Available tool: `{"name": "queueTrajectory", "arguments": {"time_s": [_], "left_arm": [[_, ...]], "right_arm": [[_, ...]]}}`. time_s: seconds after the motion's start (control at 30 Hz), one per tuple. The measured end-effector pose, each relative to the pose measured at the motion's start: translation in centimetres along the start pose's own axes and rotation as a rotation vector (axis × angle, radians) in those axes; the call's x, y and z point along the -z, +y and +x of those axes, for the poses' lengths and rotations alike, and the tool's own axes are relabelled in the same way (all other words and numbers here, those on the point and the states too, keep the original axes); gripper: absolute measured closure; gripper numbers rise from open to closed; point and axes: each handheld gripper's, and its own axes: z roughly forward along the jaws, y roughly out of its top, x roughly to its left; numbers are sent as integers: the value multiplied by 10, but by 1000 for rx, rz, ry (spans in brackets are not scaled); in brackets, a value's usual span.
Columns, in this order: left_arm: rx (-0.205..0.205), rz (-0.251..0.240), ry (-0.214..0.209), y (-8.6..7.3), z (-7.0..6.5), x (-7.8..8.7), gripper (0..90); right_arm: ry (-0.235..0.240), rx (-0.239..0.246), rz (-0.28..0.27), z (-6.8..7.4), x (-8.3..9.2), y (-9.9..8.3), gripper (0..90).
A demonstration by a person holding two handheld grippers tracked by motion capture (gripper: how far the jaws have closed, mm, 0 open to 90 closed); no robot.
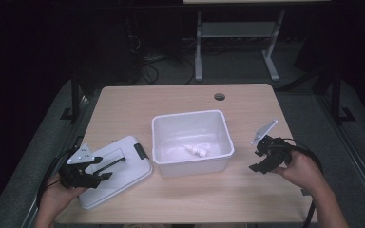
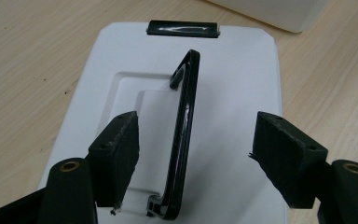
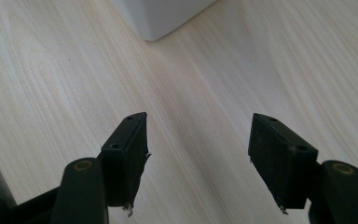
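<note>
tabletop (image 1: 180,199): pale wood, dark room | left tool (image 2: 196,144): open astride lid handle (image 2: 184,135) | right tool (image 3: 198,154): open, empty, above bare wood

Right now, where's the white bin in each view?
High view: the bin sits mid-table, right of the lid, with a small white part inside.
Left gripper view: just its corner at the top right, beyond the lid.
Right gripper view: its corner at the top centre, above the open jaws.
Shared landmark: the light wood table, under the bin in all three.
</note>
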Motion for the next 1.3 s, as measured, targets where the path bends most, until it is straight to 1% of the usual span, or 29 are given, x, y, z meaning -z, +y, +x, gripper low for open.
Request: {"name": "queueTrajectory", "arguments": {"time_s": [0.13, 0.27, 0.4, 0.5, 0.57, 0.67, 0.77, 0.9, 0.93, 0.97, 1.03, 1.1, 1.17, 1.23, 1.3], "left_arm": [[8, -4, -14, 1, 0, -1, 306], [-2, -6, -17, 4, 0, -1, 304], [-5, 3, -22, 6, 1, 0, 305], [-10, 16, -22, 7, 2, 1, 306], [-13, 33, -20, 6, 2, 0, 307], [-22, 56, -15, 7, 2, -3, 311], [-16, 63, -25, 8, 2, -7, 317], [-25, 78, -22, 11, 3, -10, 357], [-33, 84, -17, 12, 3, -11, 374], [-41, 92, -7, 14, 3, -12, 398], [-54, 115, -5, 17, 3, -14, 444], [-61, 134, 9, 20, 4, -17, 474], [-70, 147, 10, 22, 5, -18, 529], [-70, 162, 15, 22, 7, -19, 552], [-69, 183, 6, 22, 9, -22, 595]], "right_arm": [[8, -1, -6, 3, -8, -5, 361], [11, 0, -6, 5, -15, -9, 356], [12, -3, -14, 8, -20, -10, 352], [19, 2, -22, 10, -24, -11, 352], [19, 3, -26, 11, -27, -12, 352], [12, 3, -14, 12, -30, -14, 350], [20, -7, -33, 13, -32, -17, 355], [16, -13, -36, 14, -33, -21, 356], [12, -12, -40, 14, -33, -22, 358], [7, -14, -35, 15, -33, -23, 357], [2, -13, -41, 15, -31, -25, 356], [-2, -11, -46, 16, -31, -25, 355], [-3, -17, -47, 17, -30, -26, 355], [-6, -16, -47, 18, -30, -27, 352], [-9, -12, -41, 20, -30, -28, 350]]}}
